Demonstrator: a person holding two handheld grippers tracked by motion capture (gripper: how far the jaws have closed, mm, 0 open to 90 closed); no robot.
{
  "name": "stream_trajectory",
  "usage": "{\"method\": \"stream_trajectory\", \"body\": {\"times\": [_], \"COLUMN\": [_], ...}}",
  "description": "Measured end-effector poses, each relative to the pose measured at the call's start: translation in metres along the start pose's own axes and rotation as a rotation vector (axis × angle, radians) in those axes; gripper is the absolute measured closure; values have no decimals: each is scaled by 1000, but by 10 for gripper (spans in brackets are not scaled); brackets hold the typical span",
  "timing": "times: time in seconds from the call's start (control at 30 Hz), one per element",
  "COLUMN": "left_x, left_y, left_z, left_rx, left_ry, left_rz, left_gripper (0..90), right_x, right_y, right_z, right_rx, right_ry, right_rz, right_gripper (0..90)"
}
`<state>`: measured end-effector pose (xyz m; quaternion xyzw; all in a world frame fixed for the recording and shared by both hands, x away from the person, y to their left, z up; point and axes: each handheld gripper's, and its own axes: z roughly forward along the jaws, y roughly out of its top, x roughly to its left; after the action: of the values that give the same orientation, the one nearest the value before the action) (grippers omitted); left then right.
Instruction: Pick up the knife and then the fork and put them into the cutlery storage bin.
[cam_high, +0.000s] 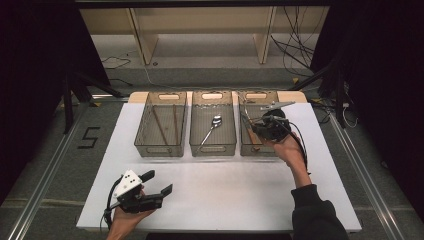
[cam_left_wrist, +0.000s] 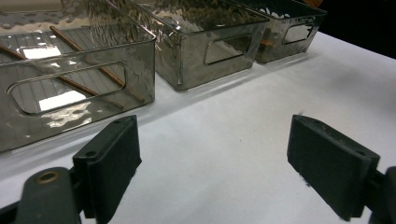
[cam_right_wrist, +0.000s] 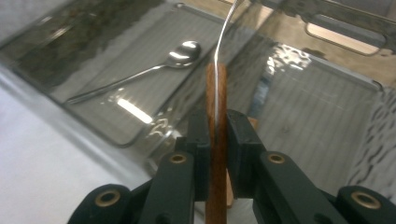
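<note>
1. While my right gripper (cam_right_wrist: 216, 133) hangs over the right bin (cam_high: 244, 150), its jaws are clamped on a wood-handled utensil (cam_right_wrist: 216, 88) with a thin metal shank. I cannot see its working end, so I won't call it a fork or a knife.
2. My left gripper (cam_left_wrist: 212, 163) waits near my edge of the white table (cam_high: 225, 190), jaws spread wide with nothing between them.
3. Sorting looks well along to me: two brown chopsticks (cam_high: 161, 126) lie in the left bin (cam_high: 142, 147), and one spoon (cam_high: 212, 128) lies in the middle bin (cam_high: 212, 149).
4. What I judge is left: lowering the held utensil into the right bin and letting go. I see no loose cutlery out on the table.
5. Count: three bins, two chopsticks, one spoon, one held utensil. Something wooden may already lie in the right bin under my gripper, but I cannot tell.
</note>
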<state>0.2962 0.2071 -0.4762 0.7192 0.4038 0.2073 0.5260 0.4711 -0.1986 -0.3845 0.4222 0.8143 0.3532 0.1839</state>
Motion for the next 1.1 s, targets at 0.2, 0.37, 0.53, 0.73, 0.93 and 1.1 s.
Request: {"method": "stream_trajectory", "body": {"times": [0.2,0.37,0.53,0.73,0.93,1.1], "left_x": [0,0,0,0,0,0], "left_y": [0,0,0,0,0,0], "left_z": [0,0,0,0,0,1], "left_rx": [2,0,2,1,1,3], "left_ry": [0,0,-1,-2,-3,-3], "left_rz": [0,0,0,-1,-2,-2], "left_gripper": [168,168,168,168,168,168], "right_x": [-12,-18,-22,-24,-25,-26], "right_y": [4,5,4,4,4,4], "right_z": [9,16,22,27,32,31], "right_rx": [27,52,71,82,93,85], "right_ry": [-34,-61,-74,-78,-83,-19], "right_rz": [41,63,88,101,124,149], "right_gripper": [815,815,814,814,802,659]}}
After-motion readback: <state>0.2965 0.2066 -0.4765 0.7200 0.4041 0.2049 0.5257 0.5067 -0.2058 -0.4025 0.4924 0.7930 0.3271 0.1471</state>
